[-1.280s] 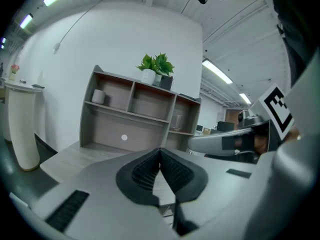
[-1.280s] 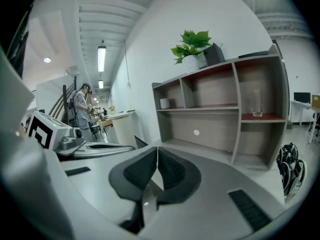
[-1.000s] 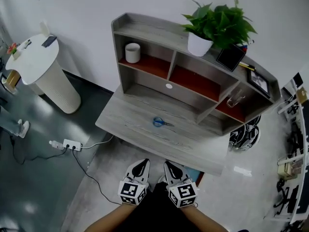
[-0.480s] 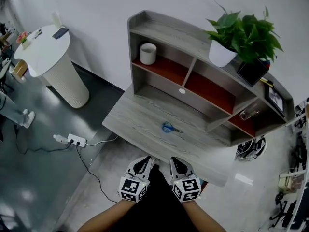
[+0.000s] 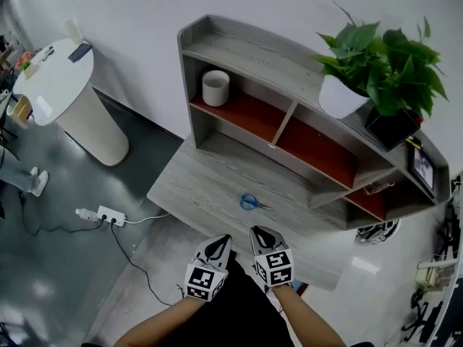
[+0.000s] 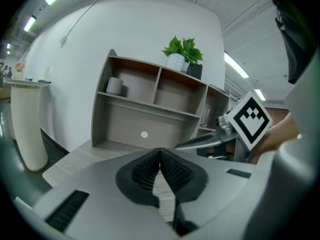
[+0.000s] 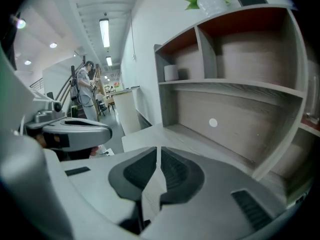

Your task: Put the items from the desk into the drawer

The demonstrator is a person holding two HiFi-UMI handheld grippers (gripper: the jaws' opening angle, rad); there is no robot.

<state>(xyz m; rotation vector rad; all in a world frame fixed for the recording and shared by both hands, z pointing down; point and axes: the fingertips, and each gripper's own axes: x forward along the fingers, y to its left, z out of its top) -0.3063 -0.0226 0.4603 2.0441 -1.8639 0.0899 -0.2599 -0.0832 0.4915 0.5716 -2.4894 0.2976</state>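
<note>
Blue-handled scissors (image 5: 251,202) lie flat on the grey wooden desk (image 5: 195,186), near the middle. Both grippers hang side by side just off the desk's front edge, short of the scissors. My left gripper (image 5: 223,240) is shut with nothing in it; in the left gripper view its pads (image 6: 160,151) meet at the tip. My right gripper (image 5: 260,231) is also shut and empty, as its own view (image 7: 157,151) shows. The scissors are hidden behind the gripper bodies in both gripper views.
A hutch (image 5: 289,114) with open shelves stands at the back of the desk and holds a white cup (image 5: 215,87). On top are a potted plant (image 5: 376,56) and a picture frame (image 5: 423,168). A round white table (image 5: 51,74) and a power strip (image 5: 108,215) are at the left.
Both grippers have moved forward and slightly down toward the desk's front edge, the right one ahead of the left. The desk now looks nearer in the head view. The scissors have not moved.
</note>
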